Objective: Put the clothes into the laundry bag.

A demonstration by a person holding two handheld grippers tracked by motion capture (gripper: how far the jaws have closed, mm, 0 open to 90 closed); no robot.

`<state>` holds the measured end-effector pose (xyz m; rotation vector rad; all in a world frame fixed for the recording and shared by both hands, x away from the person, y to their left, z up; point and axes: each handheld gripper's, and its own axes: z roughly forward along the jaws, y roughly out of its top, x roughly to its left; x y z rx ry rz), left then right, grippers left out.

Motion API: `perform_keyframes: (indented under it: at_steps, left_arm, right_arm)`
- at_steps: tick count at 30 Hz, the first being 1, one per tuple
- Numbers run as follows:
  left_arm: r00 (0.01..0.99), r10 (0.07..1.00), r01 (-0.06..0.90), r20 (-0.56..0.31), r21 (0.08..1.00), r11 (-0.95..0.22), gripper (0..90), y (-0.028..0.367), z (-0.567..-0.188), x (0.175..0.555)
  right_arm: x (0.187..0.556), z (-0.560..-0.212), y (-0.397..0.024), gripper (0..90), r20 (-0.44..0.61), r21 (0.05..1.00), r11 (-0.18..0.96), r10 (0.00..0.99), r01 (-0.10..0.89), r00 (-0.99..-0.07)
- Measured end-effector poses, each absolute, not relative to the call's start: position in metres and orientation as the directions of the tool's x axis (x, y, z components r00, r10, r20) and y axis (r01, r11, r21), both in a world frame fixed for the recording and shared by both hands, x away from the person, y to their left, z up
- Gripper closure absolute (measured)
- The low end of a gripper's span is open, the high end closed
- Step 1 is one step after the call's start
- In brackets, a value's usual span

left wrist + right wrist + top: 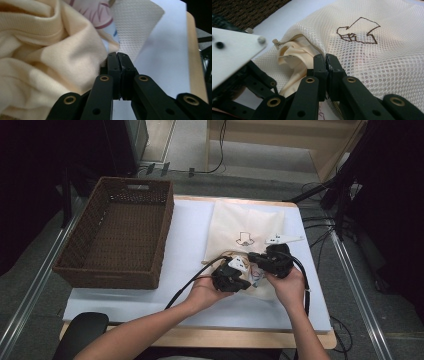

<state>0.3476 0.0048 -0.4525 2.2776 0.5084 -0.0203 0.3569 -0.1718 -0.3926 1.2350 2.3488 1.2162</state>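
High view: mesh bag [243, 227] lies on the table [190, 227] with its long axis running away from the person, mouth at the near end; cloth [235, 256] bunched there, between left gripper [243, 284] and right gripper [254, 257]. Left gripper view: jaws closed, pinching the cloth [50, 57] edge. Right gripper view: jaws closed on the bag [372, 62] rim; cloth [294, 56] lies left of them, half inside the mouth.

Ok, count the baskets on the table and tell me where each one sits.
1. The brown wicker basket sits at the table's far left, beside the cream mesh laundry bag. Nothing shows inside it, and no second basket is in sight.
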Motion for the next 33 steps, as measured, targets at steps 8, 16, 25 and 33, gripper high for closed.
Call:
perform_keyframes:
  at_steps: [8,16,25,33]
  left_arm:
    - [0.901,0.396,0.4,-0.177,0.694,-0.599,89.7,-0.002,-0.464,0.36]
    - [0.881,0.439,0.431,-0.179,0.688,-0.584,90.0,0.001,-0.467,0.372]
    - [0.827,0.505,0.524,-0.249,0.668,-0.528,90.0,0.0,-0.462,0.382]
    - [0.807,0.534,0.541,-0.253,0.679,-0.496,90.0,0.001,-0.457,0.392]
  right_arm:
    - [0.356,-0.393,-0.173,89.0,0.176,0.757,0.303,0.76,0.579,-0.626]
    - [0.354,-0.395,-0.173,89.0,0.179,0.759,0.296,0.762,0.58,-0.622]
    - [0.352,-0.394,-0.173,89.1,0.182,0.76,0.295,0.758,0.579,-0.626]
    - [0.35,-0.391,-0.173,89.1,0.184,0.763,0.295,0.754,0.576,-0.63]
